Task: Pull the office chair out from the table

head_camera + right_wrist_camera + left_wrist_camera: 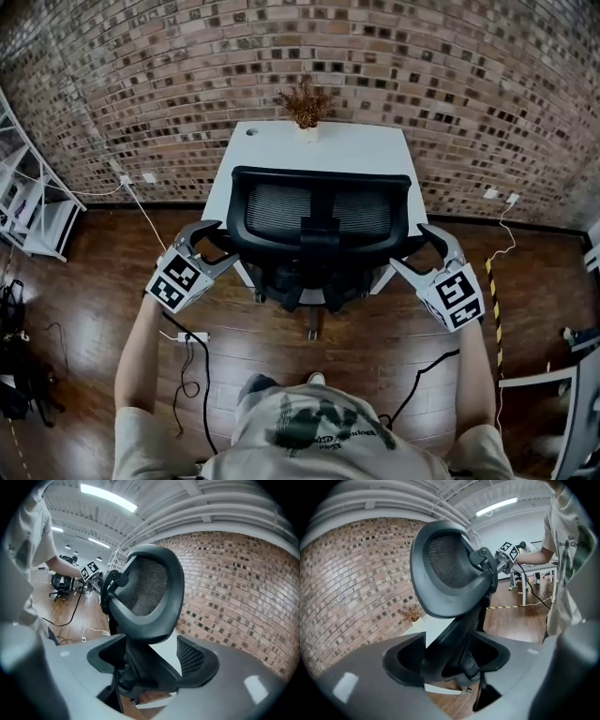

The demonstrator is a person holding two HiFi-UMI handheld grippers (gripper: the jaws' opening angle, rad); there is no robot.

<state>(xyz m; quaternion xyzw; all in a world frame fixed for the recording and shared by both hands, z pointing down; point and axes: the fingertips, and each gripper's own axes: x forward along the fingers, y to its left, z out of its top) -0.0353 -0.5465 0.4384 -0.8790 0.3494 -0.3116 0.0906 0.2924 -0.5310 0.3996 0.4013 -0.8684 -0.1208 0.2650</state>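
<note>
A black mesh office chair [319,211] stands pushed in at the white table [375,150], its back toward me. My left gripper [208,246] is at the left edge of the chair back, jaws spread, open. My right gripper [429,251] is at the right edge, also open. In the left gripper view the chair's headrest [445,573] rises close ahead between the wide grey jaws of the left gripper [459,667], and nothing is pressed by them. The right gripper view shows the chair [147,592] the same way between the right gripper's [150,667] jaws.
A dried plant [305,101] sits at the table's far edge against the brick wall [469,84]. A power strip with cables [192,336] lies on the wooden floor at left. White shelving [28,202] stands far left, a white frame [562,394] at right.
</note>
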